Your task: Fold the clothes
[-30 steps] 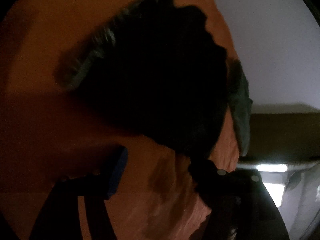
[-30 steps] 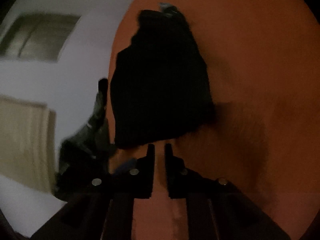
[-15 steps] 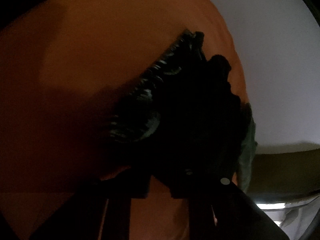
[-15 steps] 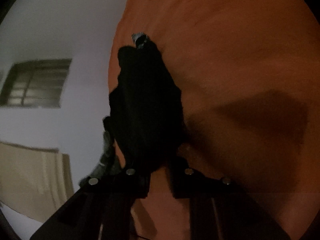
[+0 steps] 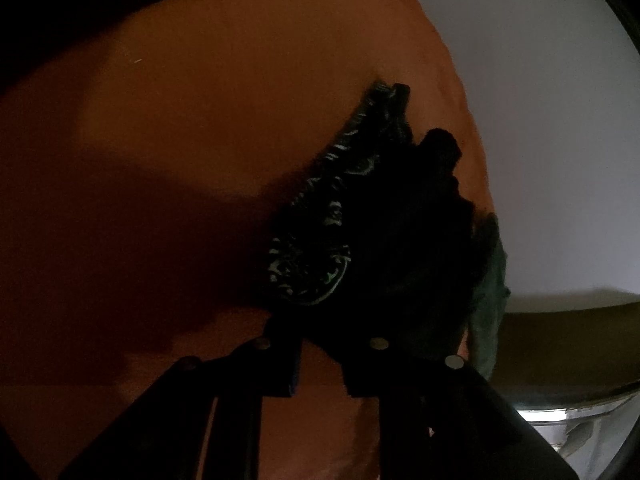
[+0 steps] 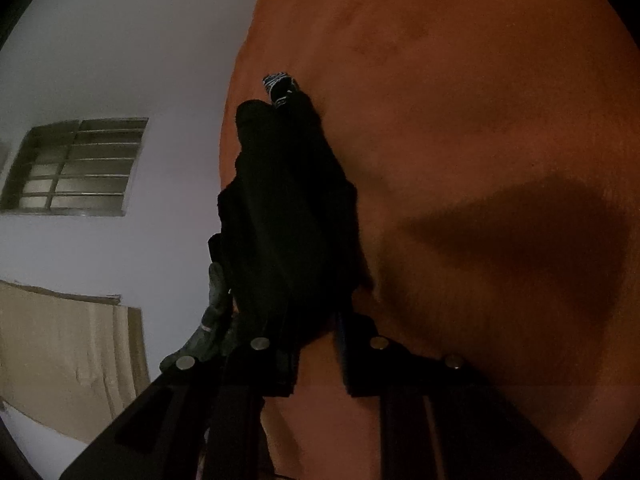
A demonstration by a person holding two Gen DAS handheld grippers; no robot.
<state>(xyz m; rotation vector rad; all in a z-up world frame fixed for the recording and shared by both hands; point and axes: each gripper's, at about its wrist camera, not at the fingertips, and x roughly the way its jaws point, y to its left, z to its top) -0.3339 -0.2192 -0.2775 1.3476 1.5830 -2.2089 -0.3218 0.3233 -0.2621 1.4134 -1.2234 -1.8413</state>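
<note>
- Black garment (image 5: 384, 216) is seen bunched on the orange bed cover (image 5: 200, 120), near its edge by the wall.
- Left hand-held gripper (image 5: 320, 344): fingers are set apart w/ the garment's near edge between them; whether it's pinched can't be told.
- Right hand-held gripper (image 6: 316, 344): same – cloth (image 6: 288, 216) is between the fingers, grip unclear.
- Step is judged as a near-edge grab for a fold; next, both corners need lifting level.
- Long axis runs away from the grippers, patterned band (image 5: 320, 248) at the left.

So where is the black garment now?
The black garment lies on the orange sheet, near its edge by the white wall, at the tips of both hand-held grippers.
</note>
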